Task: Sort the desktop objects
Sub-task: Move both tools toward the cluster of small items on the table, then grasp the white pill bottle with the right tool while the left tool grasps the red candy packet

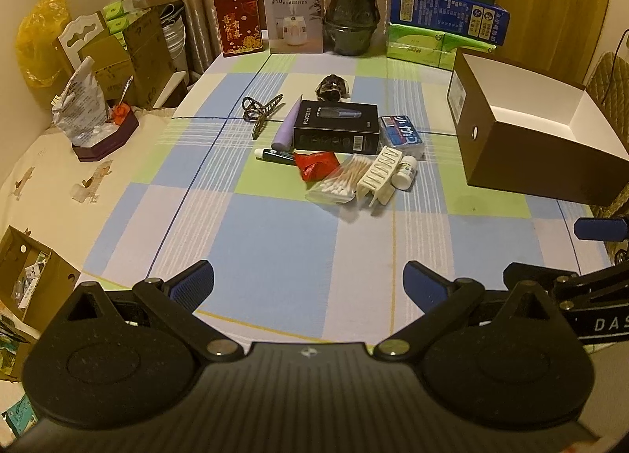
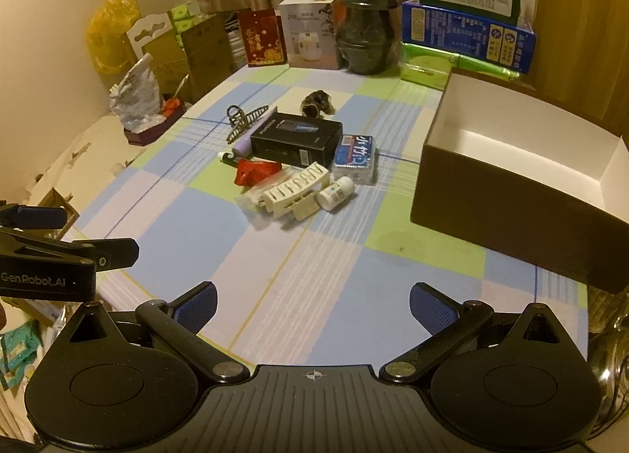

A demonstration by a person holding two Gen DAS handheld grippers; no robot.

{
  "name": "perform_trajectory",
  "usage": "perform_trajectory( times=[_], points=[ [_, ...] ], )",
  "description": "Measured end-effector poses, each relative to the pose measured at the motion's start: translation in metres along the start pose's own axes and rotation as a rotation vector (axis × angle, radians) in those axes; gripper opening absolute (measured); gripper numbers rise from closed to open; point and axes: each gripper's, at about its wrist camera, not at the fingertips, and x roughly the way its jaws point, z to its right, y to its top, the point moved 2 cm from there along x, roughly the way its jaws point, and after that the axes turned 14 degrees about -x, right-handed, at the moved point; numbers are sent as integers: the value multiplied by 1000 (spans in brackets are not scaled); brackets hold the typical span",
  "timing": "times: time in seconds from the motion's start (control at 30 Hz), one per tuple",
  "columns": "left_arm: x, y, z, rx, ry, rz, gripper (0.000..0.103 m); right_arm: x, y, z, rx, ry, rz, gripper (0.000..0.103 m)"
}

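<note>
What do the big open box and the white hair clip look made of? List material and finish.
Open box: likely cardboard, matte dark outside, plain white inside, with thin folded walls.
White hair clip: probably plastic, cream with a slight sheen, moulded slotted teeth.

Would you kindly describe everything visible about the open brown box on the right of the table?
The brown box is a lidless rectangular carton, cardboard by the look of it, with dark brown outer walls and a plain white interior that appears empty. A small round hole and a pale label mark its end wall. It stands upright on the checked tablecloth, right of the clutter pile and apart from it. Neither gripper touches it.
</note>
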Motion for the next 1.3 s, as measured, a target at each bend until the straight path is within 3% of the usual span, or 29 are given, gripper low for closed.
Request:
perform_trajectory(
  times=[0.63,1.3],
  points=[
    [23,29,-11,16,-35,-14,101,23,24,7,71,-5,-5,101],
    [87,73,-26,84,-80,-74,101,74,52,19,203,-12,4,101]
  ],
)
